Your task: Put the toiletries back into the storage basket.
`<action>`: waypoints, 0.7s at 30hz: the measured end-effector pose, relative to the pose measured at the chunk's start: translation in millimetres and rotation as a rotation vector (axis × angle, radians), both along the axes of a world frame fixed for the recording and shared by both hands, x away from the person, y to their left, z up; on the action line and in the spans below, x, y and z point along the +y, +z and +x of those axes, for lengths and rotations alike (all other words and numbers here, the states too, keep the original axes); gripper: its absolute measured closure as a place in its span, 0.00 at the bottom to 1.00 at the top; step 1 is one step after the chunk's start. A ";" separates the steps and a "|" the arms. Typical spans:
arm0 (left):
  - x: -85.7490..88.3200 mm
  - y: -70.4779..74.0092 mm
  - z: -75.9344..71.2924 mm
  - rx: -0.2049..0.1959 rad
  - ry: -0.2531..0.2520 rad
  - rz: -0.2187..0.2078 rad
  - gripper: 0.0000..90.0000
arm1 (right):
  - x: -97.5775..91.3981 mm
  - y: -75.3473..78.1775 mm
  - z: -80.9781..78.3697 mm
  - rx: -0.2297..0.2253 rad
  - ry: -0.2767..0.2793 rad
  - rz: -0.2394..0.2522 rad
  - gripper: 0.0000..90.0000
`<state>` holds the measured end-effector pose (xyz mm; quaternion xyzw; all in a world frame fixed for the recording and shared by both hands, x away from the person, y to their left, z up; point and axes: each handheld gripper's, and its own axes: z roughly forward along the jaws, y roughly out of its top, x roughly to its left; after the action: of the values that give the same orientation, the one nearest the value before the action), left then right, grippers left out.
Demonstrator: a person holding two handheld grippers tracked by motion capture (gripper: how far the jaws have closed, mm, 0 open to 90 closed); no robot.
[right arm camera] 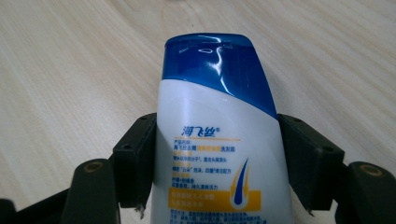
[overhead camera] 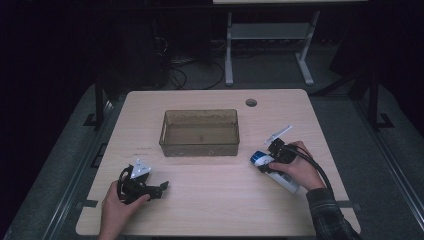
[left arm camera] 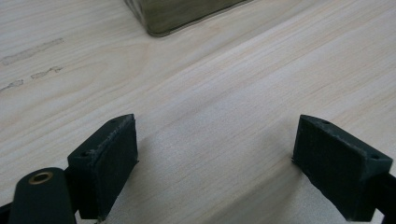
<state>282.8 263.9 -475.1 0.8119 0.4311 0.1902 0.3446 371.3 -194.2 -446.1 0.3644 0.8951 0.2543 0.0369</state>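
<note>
- The room is dark around a pale wood tabletop (overhead camera: 215, 205); desk legs and cables show at the top of the high view.
- A translucent brownish bin (overhead camera: 200, 133) stands at the centre of that view, and it looks empty.
- At the right of centre in the high view, the right hand-held gripper (overhead camera: 264, 161) is set around a shampoo bottle (overhead camera: 280, 175) lying on the wood, cap end toward the bin.
- In the right gripper view the pads sit against both sides of the bottle (right arm camera: 219, 154): a grip seems made, with no lift yet.
- Left to do, judging by the layout: raise the bottle and set it in the bin.
- The bottle is white plastic with a glossy blue cap end, blue lettering and a yellow band.
- The left hand-held gripper (overhead camera: 159, 187) rests at the lower left of the high view, jaws wide, nothing between them.
</note>
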 end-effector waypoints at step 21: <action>-0.2 -0.3 0.0 -0.003 0.002 -0.004 0.14 | -23.0 21.2 -26.0 -0.103 -0.076 0.151 0.37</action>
<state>282.8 263.6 -475.5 0.8104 0.4317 0.1911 0.3468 345.2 -217.3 -424.9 0.3864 0.8557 0.3381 0.0650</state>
